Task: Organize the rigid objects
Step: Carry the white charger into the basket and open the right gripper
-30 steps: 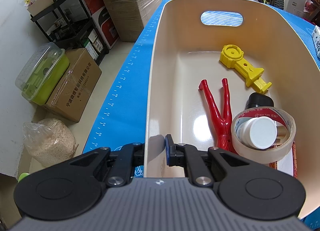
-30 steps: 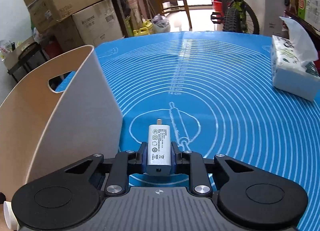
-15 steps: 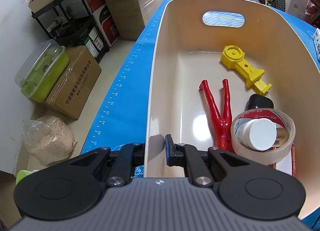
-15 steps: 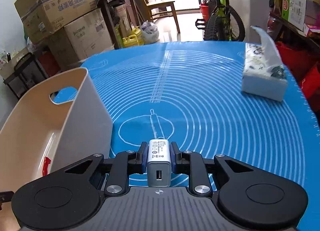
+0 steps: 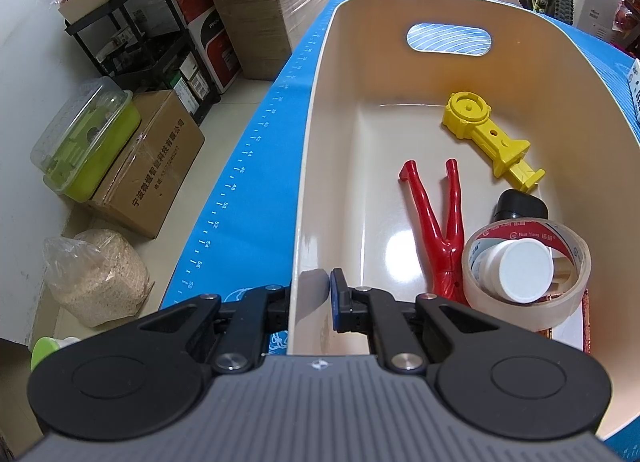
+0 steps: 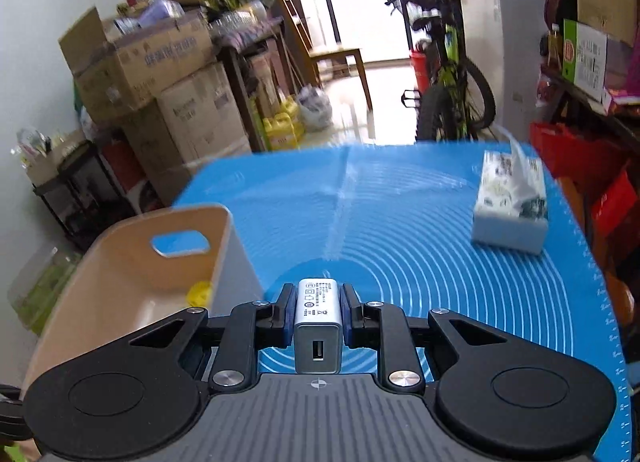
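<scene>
My left gripper (image 5: 310, 294) is shut on the near wall of the cream bin (image 5: 316, 166), one finger inside and one outside. In the bin lie a yellow plastic part (image 5: 486, 138), a red V-shaped tool (image 5: 438, 226), a tape roll (image 5: 528, 266) around a white-capped bottle (image 5: 520, 266), and a black cap (image 5: 518, 204). My right gripper (image 6: 318, 312) is shut on a white USB charger (image 6: 319, 324), held high above the blue mat (image 6: 400, 230), just right of the bin (image 6: 132, 274).
A tissue box (image 6: 510, 208) stands on the mat at the far right. Cardboard boxes (image 5: 152, 166), a black shelf (image 5: 140, 38) and a grain bag (image 5: 96, 278) are on the floor left of the table. A bicycle (image 6: 452, 82) stands beyond the far edge.
My right gripper has risen and tilted up with the charger, so more of the room and the bin's inside show. The left gripper has kept its hold on the bin wall.
</scene>
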`<move>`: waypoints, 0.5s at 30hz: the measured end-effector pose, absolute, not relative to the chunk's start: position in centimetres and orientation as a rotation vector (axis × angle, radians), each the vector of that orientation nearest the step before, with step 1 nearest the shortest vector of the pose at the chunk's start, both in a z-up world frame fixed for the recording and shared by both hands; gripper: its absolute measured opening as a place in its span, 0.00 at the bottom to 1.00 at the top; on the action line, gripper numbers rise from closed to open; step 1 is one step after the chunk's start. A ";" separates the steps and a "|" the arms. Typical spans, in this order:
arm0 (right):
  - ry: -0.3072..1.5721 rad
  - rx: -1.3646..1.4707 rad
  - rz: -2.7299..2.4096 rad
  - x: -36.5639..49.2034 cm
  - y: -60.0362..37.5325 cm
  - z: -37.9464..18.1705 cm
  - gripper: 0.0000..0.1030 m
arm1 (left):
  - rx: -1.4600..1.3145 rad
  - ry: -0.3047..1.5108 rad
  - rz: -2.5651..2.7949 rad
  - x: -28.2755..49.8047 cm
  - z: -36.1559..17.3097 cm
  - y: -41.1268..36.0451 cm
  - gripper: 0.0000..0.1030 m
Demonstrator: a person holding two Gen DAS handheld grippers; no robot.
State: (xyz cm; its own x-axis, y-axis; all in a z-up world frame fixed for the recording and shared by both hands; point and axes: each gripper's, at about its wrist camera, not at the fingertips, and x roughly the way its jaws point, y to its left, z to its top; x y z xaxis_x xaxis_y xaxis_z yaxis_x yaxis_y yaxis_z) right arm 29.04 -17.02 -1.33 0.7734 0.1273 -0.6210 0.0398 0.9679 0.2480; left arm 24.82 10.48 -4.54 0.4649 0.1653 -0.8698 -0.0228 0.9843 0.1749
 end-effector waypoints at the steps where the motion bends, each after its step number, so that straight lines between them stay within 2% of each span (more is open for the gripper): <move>1: 0.672 0.251 0.047 28.7 -16.8 -0.7 0.31 | 0.144 1.082 0.117 24.8 -4.5 10.5 0.13; 10: 0.569 0.232 0.125 26.3 -13.4 3.2 0.31 | 0.144 1.081 0.119 24.9 -4.4 10.5 0.13; 15: 0.591 0.204 0.195 25.9 -9.9 3.4 0.31 | 0.143 1.081 0.119 24.9 -4.4 10.4 0.13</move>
